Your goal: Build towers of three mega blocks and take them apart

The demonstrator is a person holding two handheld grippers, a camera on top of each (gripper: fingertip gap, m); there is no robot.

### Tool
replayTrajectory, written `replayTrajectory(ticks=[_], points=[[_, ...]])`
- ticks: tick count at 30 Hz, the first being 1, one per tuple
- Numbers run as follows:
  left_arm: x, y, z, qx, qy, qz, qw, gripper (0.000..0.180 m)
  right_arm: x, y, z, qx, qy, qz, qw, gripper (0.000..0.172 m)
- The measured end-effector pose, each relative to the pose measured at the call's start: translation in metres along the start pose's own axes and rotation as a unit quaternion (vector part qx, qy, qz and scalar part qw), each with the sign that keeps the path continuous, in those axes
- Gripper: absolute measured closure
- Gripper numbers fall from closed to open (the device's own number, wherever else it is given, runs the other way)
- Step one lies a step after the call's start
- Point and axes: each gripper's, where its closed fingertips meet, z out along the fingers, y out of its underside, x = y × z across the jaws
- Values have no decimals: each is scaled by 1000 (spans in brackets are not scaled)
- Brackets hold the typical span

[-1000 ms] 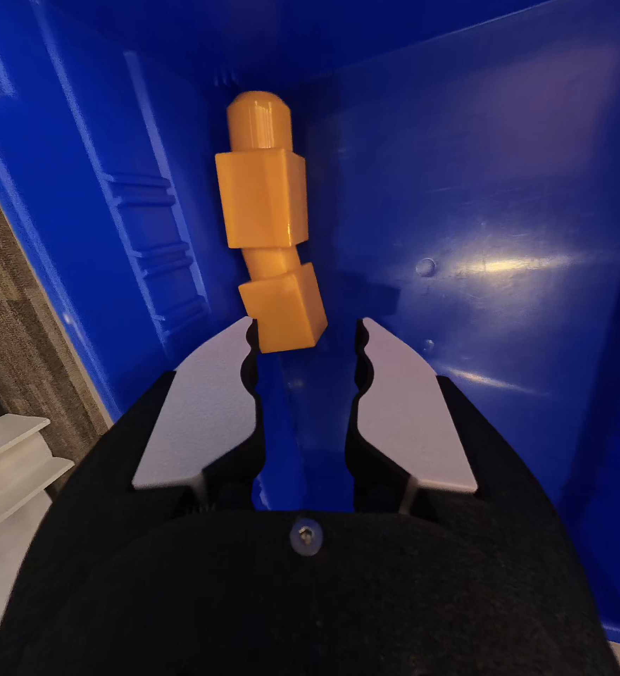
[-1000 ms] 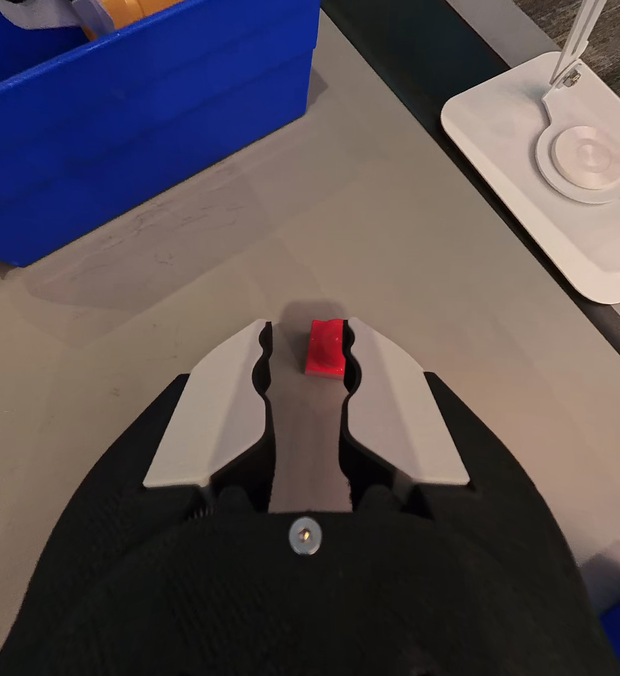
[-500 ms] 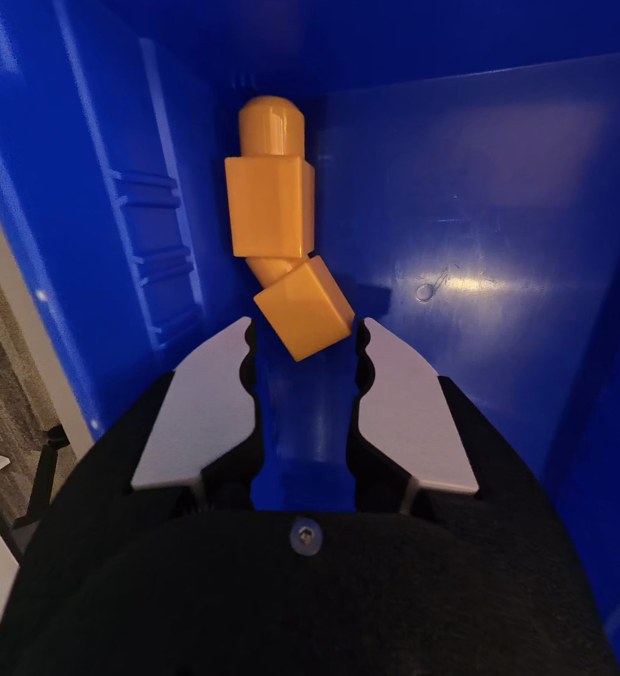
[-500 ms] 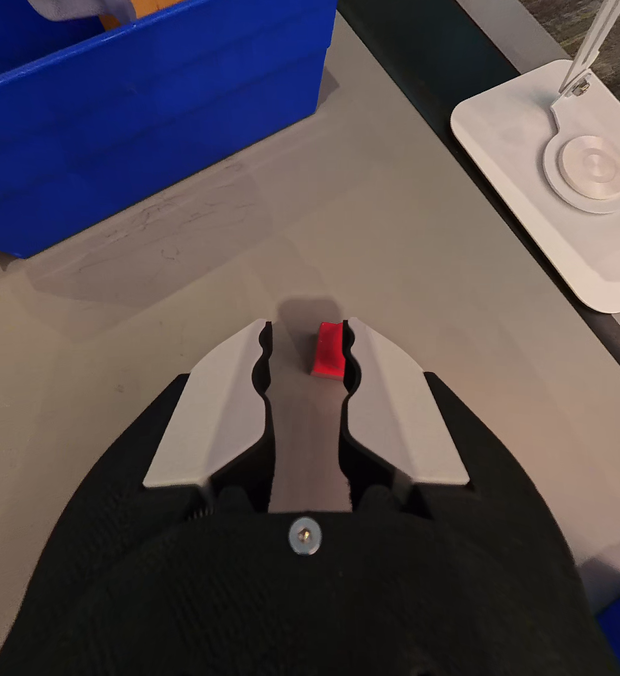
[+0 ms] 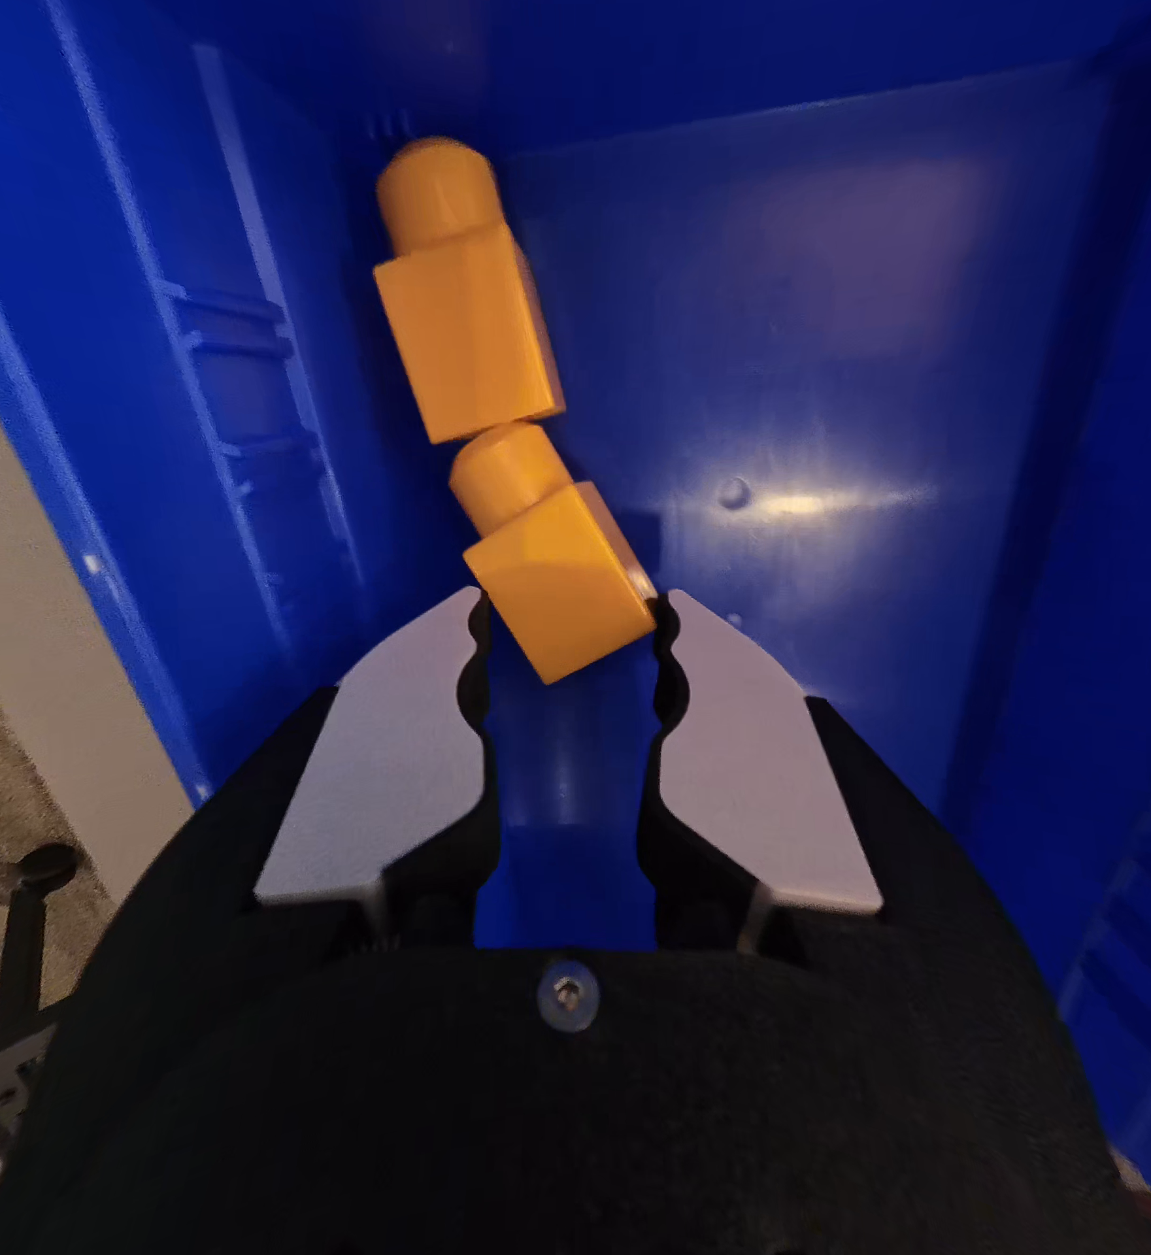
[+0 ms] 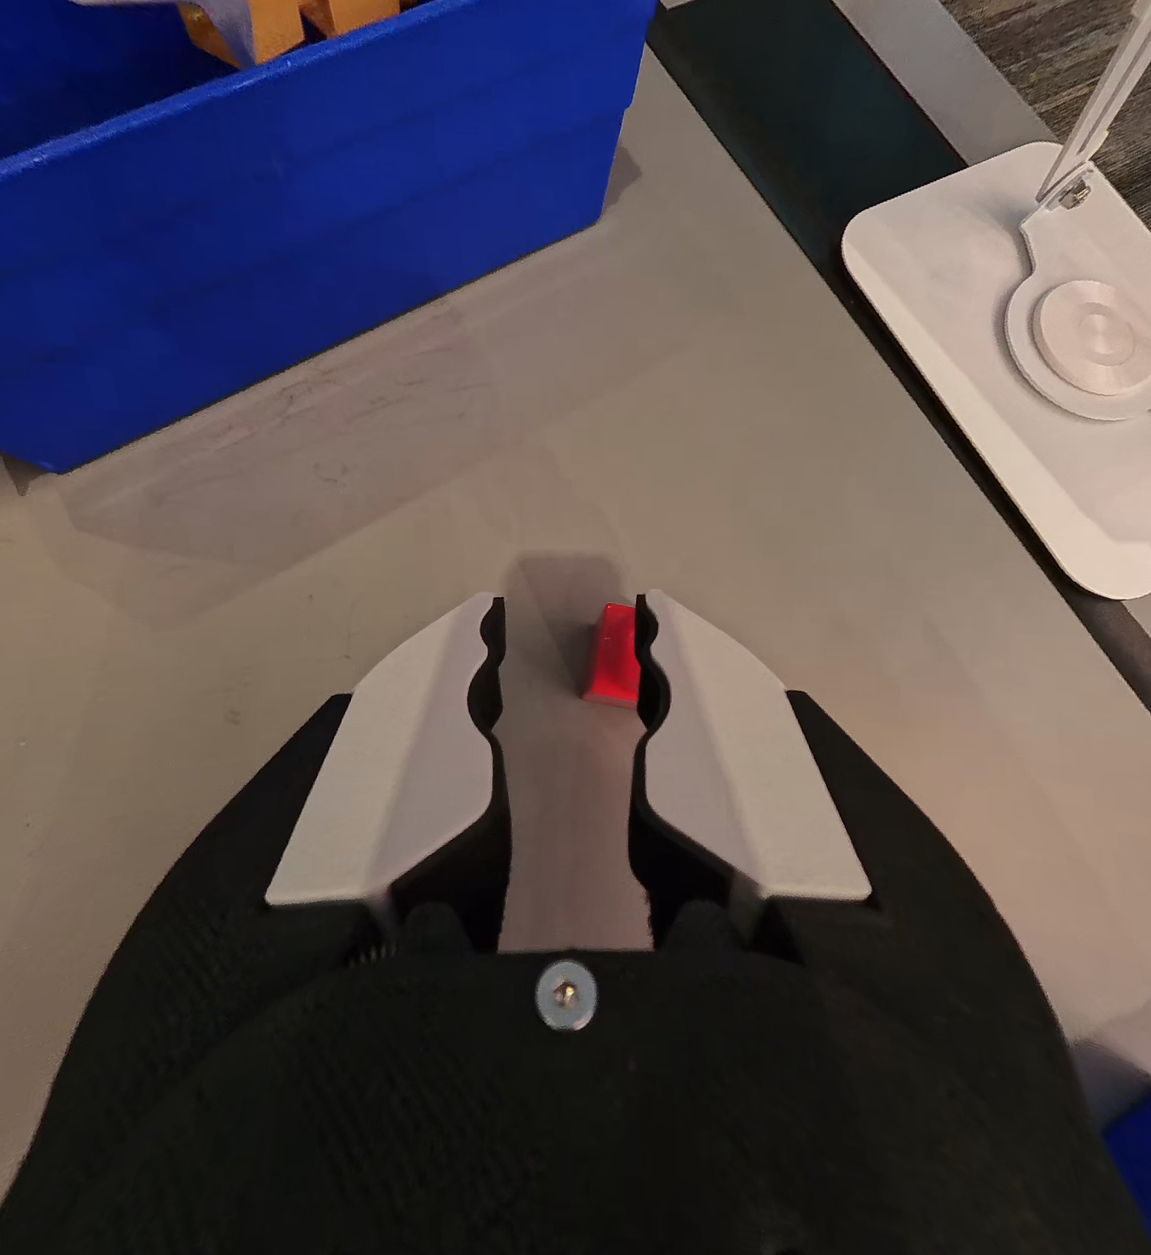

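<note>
Blue bin (image 5: 864,339): the left gripper (image 5: 569,614) reaches down into it. Grey table (image 6: 695,441) beside the bin: the right gripper (image 6: 569,631) hangs over it.

Two orange blocks lie on the bin floor, near the left wall. The far block (image 5: 467,343) has its peg toward the far corner. The near block (image 5: 559,584) lies skewed, its peg up-left toward the far block's base; whether they touch or only meet by eye, cannot tell. The near block's body sits diagonally at the left gripper's tips. Its right corner is at the right fingertip (image 5: 678,604); on the left, blue shows between block and pad. Jaws spread, nothing clamped. Judgement: the block's long axis runs up-left across the jaw line, so a close here would catch corners, not flat faces; a twist of the wrist should square it.

Red block (image 6: 616,652) on the table, small, glossy, hard against the right gripper's right pad, well clear of the left pad. Jaws apart, not gripping.
</note>
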Motion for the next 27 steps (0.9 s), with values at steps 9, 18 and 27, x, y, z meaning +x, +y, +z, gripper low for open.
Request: replayTrajectory(ticks=[9, 18, 27], points=[[70, -6, -85, 131, 176, 90, 971, 135, -14, -41, -38, 104, -54, 23, 993, 134], [242, 55, -232, 298, 434, 396, 752, 136, -54, -114, -144, 366, -344, 142, 853, 121], [272, 79, -228, 287, 419, 470, 722, 137, -82, -110, -156, 321, -476, 164, 802, 142]])
